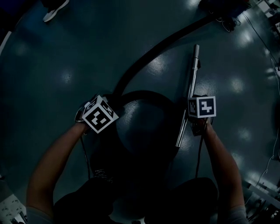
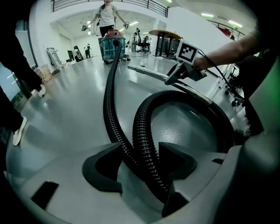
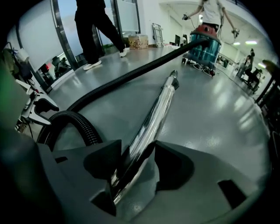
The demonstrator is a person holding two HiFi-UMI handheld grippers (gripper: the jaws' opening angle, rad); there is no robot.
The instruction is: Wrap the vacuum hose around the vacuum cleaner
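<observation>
The black ribbed vacuum hose [image 1: 144, 57] runs from the far teal and red vacuum cleaner [image 2: 113, 46] across the floor and curls into a loop [image 2: 183, 98] in front of me. Two strands of it cross between the jaws of my left gripper [image 2: 140, 162], which is shut on the hose [image 2: 144, 144]. In the dim head view that gripper [image 1: 113, 98] sits at the loop's left side. My right gripper [image 3: 138, 153] is shut on the chrome wand [image 3: 159, 105], which points toward the vacuum cleaner [image 3: 204, 43]. From above, the right gripper [image 1: 193, 97] holds the wand [image 1: 193, 70] to the right of the loop.
A person stands behind the vacuum cleaner [image 2: 107, 15]. Another person's legs [image 3: 94, 30] pass by the glass wall on the left, and a shoe [image 1: 54, 11] shows at the upper left. Tables and chairs [image 2: 164, 37] stand far off. Cables [image 1: 273, 70] lie on the floor at the right.
</observation>
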